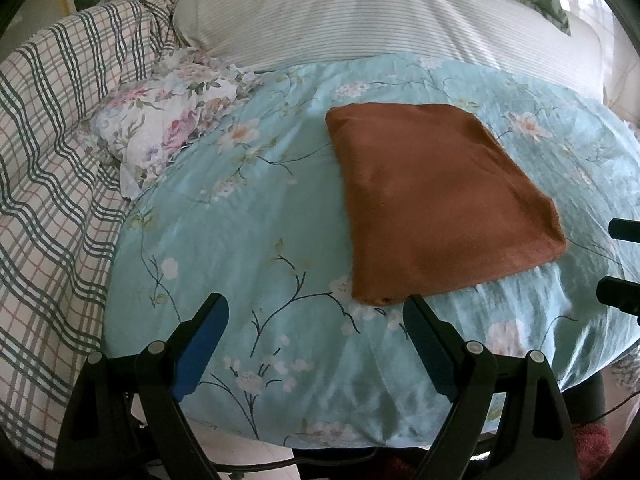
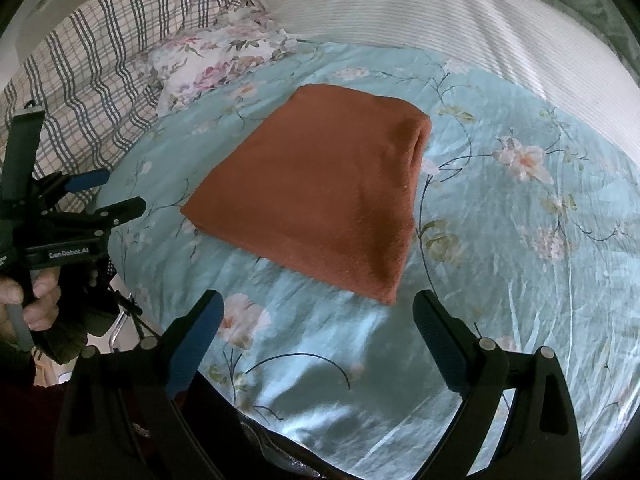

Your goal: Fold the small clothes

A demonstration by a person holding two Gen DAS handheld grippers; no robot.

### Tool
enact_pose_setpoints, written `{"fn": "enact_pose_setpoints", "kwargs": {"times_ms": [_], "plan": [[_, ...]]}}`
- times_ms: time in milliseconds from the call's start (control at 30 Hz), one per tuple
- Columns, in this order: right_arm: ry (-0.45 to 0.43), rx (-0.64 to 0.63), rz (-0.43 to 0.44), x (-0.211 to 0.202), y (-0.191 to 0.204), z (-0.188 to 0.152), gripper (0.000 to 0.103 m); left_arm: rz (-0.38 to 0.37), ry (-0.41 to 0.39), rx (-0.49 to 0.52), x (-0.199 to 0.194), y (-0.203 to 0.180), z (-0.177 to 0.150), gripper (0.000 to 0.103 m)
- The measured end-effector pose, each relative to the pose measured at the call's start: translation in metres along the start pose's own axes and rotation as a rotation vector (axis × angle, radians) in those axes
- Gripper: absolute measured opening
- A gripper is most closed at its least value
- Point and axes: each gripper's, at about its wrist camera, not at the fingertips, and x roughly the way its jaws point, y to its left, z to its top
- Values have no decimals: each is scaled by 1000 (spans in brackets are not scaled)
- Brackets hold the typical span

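A folded brown cloth [image 1: 440, 204] lies flat on a blue flowered sheet [image 1: 240, 248], just beyond the left gripper [image 1: 316, 312] and right gripper [image 2: 320, 308], both spread wide, holding nothing.

The left gripper [image 1: 316, 312] hovers with its jaws spread wide and nothing between them, its fingertips just short of the near corner of the folded brown cloth [image 1: 436, 200]. The right gripper [image 2: 316, 308] is likewise spread wide and empty, just short of the cloth's near edge. From the right wrist view, the person's left hand [image 2: 30, 300] grips the left gripper's handle, off the cloth's left side.
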Motion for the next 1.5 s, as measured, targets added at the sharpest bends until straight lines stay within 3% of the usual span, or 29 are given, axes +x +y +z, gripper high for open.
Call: {"fn": "enact_pose_setpoints", "kwargs": {"times_ms": [1500], "plan": [[3, 3, 7, 3, 7, -3, 96, -12, -4, 1, -2, -3, -2, 90]]}}
